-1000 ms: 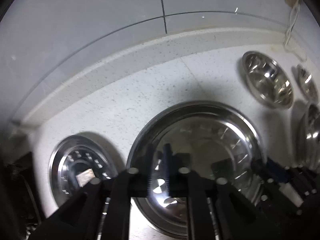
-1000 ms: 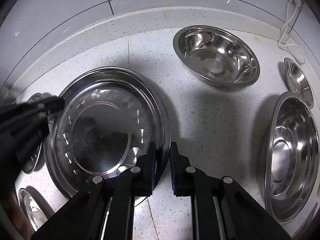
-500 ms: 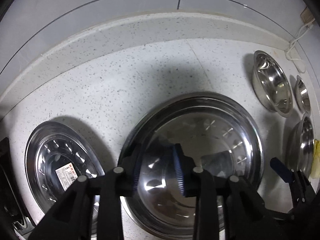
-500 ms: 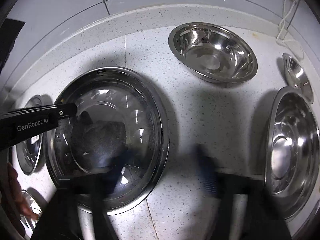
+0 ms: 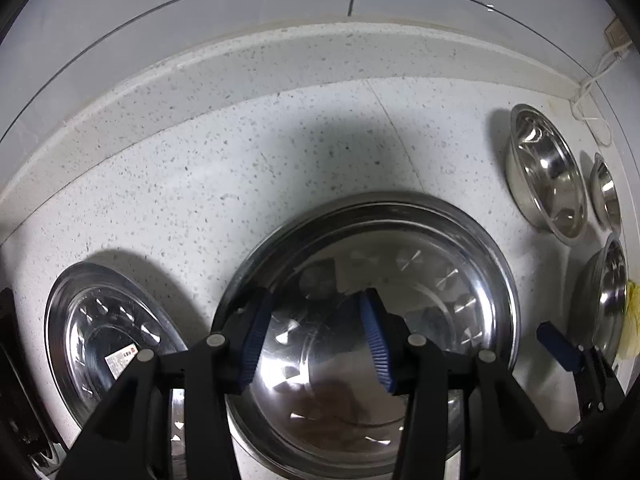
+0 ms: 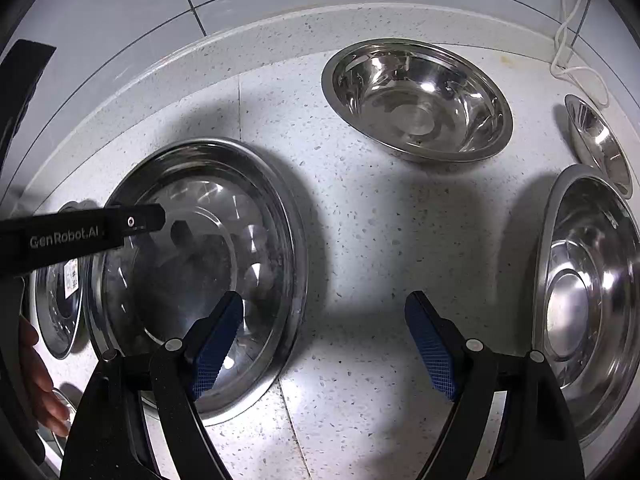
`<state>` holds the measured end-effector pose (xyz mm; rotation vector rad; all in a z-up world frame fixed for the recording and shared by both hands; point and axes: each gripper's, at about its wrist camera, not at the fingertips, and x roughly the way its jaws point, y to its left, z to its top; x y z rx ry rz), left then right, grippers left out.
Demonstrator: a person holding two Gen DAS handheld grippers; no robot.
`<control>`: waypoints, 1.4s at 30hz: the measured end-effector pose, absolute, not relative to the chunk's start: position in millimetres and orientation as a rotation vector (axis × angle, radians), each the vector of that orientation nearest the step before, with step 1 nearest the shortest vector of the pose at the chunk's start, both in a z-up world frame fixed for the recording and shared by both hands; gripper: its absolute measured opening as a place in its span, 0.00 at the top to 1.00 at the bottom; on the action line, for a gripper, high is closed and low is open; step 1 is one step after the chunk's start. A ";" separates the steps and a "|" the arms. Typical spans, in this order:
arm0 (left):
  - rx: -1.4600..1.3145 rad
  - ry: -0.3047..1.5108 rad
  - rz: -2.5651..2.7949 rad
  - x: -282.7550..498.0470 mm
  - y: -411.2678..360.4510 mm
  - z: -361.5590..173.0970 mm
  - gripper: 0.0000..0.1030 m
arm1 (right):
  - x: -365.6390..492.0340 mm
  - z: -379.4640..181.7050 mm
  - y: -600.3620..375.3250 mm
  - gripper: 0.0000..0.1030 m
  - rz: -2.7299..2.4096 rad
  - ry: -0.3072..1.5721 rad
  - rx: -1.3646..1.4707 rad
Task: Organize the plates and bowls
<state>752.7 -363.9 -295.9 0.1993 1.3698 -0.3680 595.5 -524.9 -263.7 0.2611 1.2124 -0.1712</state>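
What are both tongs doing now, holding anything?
Left tongs: open, just been opening, nothing gripped, above the large plate.
Right tongs: open, empty.

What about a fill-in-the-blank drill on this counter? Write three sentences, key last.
In the left wrist view, the small plate lies ____ of the large plate.
The sticker is on the ____ plate.
The rearmost bowl rests with its opening facing ____.
Missing words: left; small; up.
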 end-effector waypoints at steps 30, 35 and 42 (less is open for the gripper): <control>0.200 1.379 -0.318 760.6 -345.9 -293.9 0.80 | 613.2 -258.6 -510.8 0.84 -0.183 1.220 0.220; 0.238 1.394 -0.354 749.2 -348.3 -291.9 0.83 | 611.5 -254.5 -522.1 0.88 -0.206 1.228 0.236; 0.245 1.354 -0.348 723.7 -348.9 -272.2 0.84 | 603.3 -237.3 -522.3 0.88 -0.216 1.221 0.204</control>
